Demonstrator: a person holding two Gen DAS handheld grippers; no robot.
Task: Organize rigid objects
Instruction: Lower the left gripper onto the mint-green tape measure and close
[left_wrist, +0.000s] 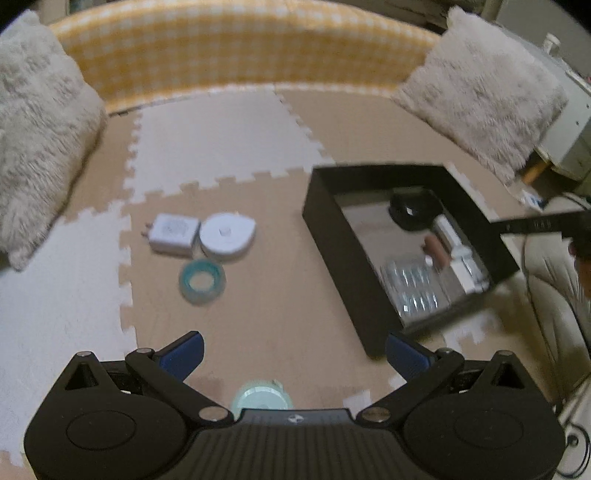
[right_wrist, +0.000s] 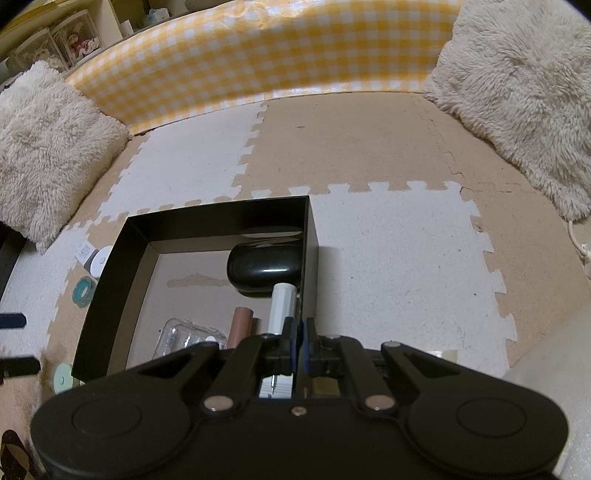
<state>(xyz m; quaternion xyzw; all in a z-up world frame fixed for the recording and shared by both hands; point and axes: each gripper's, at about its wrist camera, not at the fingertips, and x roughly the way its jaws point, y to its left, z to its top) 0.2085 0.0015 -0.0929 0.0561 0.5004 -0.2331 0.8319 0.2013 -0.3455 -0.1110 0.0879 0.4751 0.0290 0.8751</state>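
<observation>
A black open box (left_wrist: 321, 206) stands on the foam mat at right; it holds a black mouse (left_wrist: 415, 208), a white tube (left_wrist: 456, 251), a brown cylinder (left_wrist: 434, 247) and clear blister packs (left_wrist: 413, 288). On the mat left of it lie a white charger (left_wrist: 171, 234), a white round device (left_wrist: 227, 234) and a teal tape roll (left_wrist: 201, 280). My left gripper (left_wrist: 293, 356) is open above the mat, a pale green round object (left_wrist: 262, 398) right below it. My right gripper (right_wrist: 299, 328) is shut on the box's right wall (right_wrist: 310, 236).
Fluffy cushions (left_wrist: 33, 122) (left_wrist: 484, 92) flank a yellow checked bolster (left_wrist: 236, 48) at the back. The mat (right_wrist: 388, 258) is beige and white puzzle tiles. A cable (right_wrist: 576, 236) lies at far right.
</observation>
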